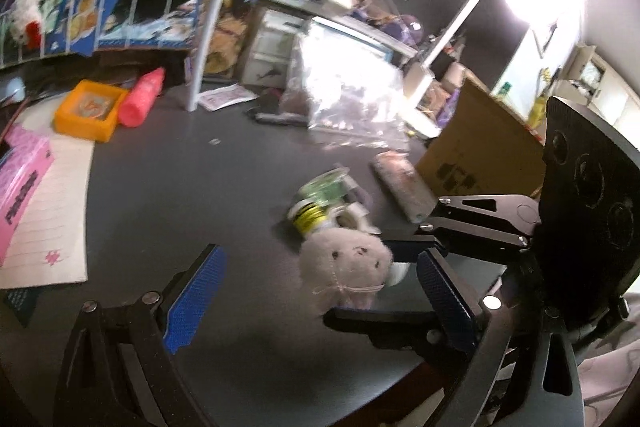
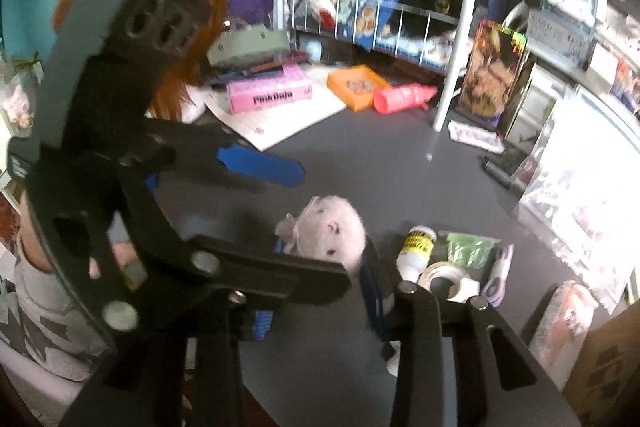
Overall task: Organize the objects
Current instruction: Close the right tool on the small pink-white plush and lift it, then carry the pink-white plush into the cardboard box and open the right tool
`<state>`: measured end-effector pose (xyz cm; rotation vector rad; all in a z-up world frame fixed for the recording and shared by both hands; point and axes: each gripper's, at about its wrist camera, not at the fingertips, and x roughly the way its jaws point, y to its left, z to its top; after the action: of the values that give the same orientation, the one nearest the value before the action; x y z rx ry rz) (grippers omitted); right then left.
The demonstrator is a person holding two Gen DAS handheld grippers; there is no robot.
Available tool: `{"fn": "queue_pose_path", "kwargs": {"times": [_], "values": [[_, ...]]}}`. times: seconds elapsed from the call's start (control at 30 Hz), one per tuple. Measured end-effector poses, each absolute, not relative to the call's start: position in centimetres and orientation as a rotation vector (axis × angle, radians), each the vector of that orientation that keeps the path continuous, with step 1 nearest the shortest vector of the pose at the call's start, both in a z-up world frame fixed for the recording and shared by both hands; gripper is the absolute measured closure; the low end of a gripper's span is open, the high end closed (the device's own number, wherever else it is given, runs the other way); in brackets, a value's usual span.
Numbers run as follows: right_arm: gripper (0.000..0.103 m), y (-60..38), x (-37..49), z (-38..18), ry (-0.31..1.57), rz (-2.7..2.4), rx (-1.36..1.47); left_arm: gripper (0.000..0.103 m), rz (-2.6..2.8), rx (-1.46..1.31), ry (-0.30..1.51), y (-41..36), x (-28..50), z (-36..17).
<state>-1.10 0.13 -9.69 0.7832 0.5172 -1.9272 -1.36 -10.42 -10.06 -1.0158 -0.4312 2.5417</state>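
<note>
A small pale plush toy with dot eyes sits pinched between the blue pads of my right gripper, which is shut on it just above the dark table. In the left wrist view the same plush toy shows at centre, with the right gripper reaching in from the right. My left gripper stands wide open around this spot, and its blue pads do not touch the toy.
Just past the plush lie a yellow-labelled glue bottle, a tape roll and a green packet. An orange tray, pink bottle, pink box, clear bag and cardboard box ring the table.
</note>
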Motion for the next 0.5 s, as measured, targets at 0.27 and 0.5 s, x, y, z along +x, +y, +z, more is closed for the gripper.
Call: {"fn": "queue_pose_path", "kwargs": {"times": [0.27,0.5], "values": [[0.069,2.9,0.6,-6.1,0.496,-1.986,0.658,0.035,2.506,-0.917,-0.407,-7.6,-1.1,-6.0],[0.069,7.3,1.0,-2.0,0.459,-2.064,0.54,0.058,2.49,-0.817,-0.297,-2.9,-1.3,-0.9]]}}
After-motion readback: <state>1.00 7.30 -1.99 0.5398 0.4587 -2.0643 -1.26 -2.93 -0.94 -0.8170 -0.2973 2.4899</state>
